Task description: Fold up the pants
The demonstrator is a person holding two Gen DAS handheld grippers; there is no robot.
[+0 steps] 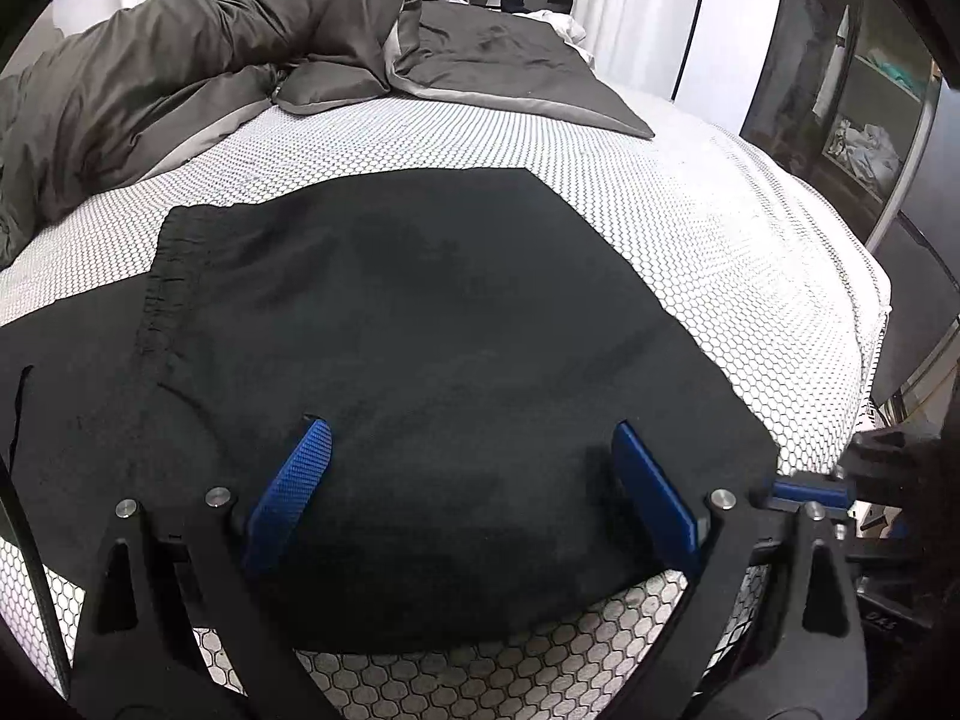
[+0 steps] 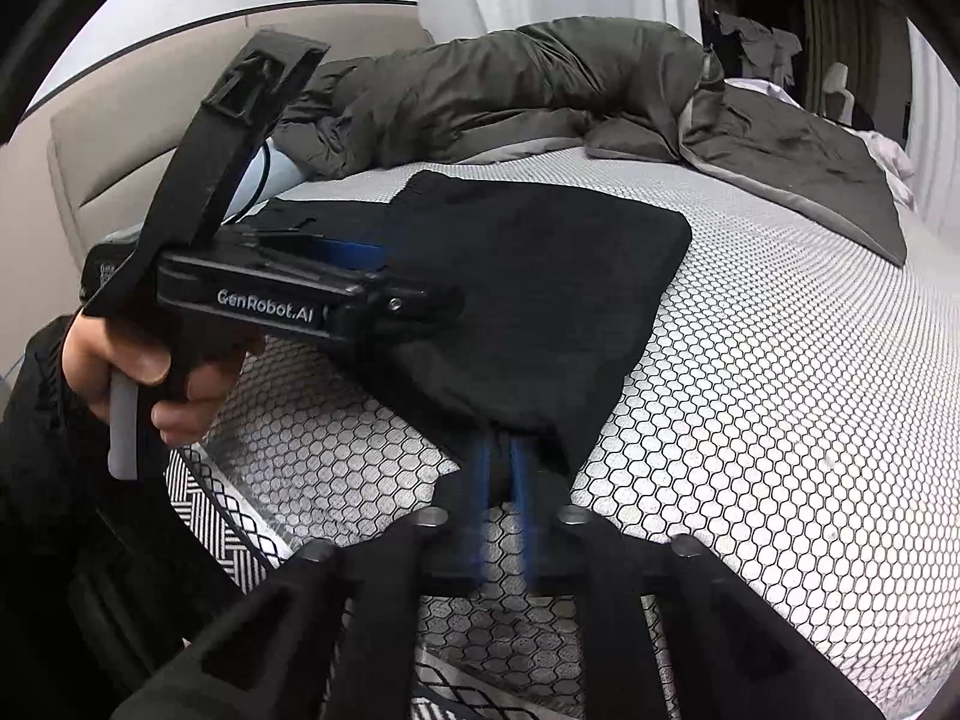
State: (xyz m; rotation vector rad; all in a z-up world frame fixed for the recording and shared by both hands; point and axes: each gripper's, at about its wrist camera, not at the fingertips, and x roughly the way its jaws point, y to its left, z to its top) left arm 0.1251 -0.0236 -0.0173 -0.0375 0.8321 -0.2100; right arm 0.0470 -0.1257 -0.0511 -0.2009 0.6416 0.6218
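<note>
The right claw (image 2: 501, 468), clamped on the black pants' (image 1: 420, 330) near corner, beside the left claw (image 1: 471, 480), spread apart over them, could slip.

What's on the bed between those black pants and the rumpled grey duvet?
Only bare honeycomb mattress between pants and duvet, clearest in the left wrist view.

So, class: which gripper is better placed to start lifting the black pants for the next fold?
Right. The right gripper is shut on the black pants at a near corner; the left gripper hovers open above them.
</note>
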